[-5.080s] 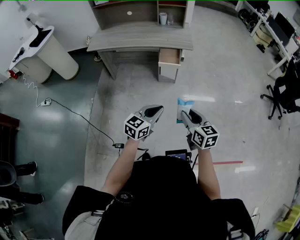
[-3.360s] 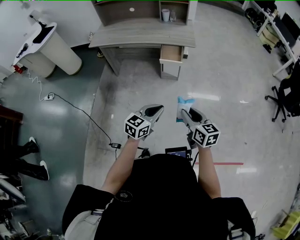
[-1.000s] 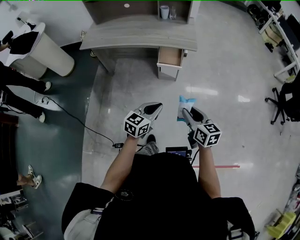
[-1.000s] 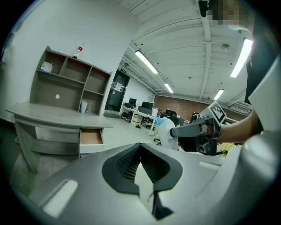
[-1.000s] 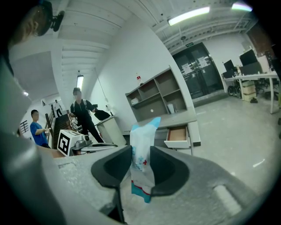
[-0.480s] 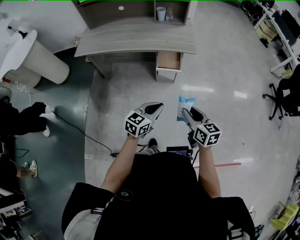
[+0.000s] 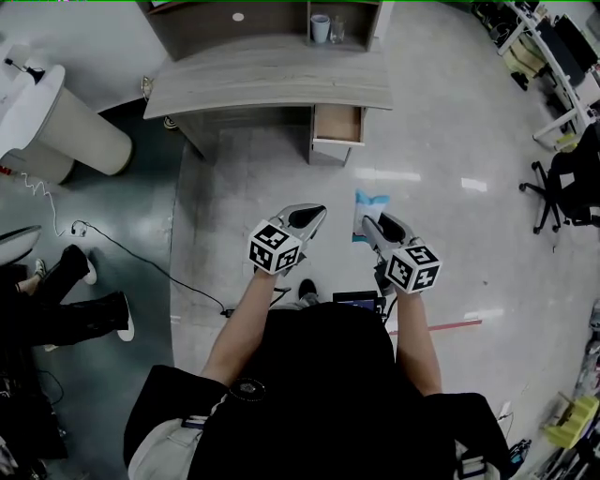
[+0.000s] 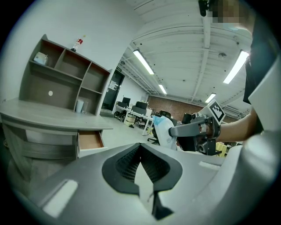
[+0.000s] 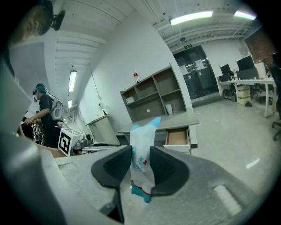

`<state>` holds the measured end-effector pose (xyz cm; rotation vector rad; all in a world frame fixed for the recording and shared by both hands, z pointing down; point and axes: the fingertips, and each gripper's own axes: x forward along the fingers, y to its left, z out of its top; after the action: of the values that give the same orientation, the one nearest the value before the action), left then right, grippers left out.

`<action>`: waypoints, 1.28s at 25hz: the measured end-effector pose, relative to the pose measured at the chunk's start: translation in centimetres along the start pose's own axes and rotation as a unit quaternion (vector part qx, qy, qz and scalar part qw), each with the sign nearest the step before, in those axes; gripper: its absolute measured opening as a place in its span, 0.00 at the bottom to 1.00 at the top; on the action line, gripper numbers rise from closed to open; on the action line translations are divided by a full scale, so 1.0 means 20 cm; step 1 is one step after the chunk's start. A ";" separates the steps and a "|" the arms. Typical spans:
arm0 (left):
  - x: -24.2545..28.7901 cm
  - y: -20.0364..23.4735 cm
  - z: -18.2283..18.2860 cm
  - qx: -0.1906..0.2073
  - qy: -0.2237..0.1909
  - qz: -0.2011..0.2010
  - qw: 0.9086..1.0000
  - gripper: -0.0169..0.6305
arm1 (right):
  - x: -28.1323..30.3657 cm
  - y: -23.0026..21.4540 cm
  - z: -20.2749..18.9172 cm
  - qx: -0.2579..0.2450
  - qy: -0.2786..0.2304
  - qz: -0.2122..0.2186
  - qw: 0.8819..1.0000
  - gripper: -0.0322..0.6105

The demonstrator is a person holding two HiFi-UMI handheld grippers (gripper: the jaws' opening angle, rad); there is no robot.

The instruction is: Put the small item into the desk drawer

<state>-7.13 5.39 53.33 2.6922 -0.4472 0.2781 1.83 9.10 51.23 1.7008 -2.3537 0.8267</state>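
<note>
Right gripper pinches 1 packet; left gripper pressed together; 1 drawer open.

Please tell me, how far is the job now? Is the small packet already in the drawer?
Done: the drawer of the desk stands open, and the right claw is shut on the small packet. In hand: the packet, held away from the desk. Left: reach the drawer and drop it in.

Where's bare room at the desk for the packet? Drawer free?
Open drawer shows a bare wood bottom. The desktop is bare from hutch to front edge. Crowded only in the hutch cubby above the drawer: cup and glass.
</note>
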 end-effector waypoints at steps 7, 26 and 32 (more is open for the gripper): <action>-0.02 0.02 -0.03 -0.009 0.002 -0.005 1.000 0.03 | 0.02 0.02 -0.01 -0.001 0.006 -0.003 1.000 0.25; 0.15 0.13 0.02 -0.014 0.016 0.023 1.000 0.03 | 0.18 -0.16 0.07 0.009 0.014 0.027 0.999 0.25; 0.30 0.20 0.08 -0.015 0.019 0.037 0.999 0.03 | 0.27 -0.30 0.16 0.010 0.015 0.043 0.999 0.25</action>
<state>-2.76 -0.44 54.77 2.6403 -0.5346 0.3407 6.11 1.60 52.83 1.5921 -2.4217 0.8867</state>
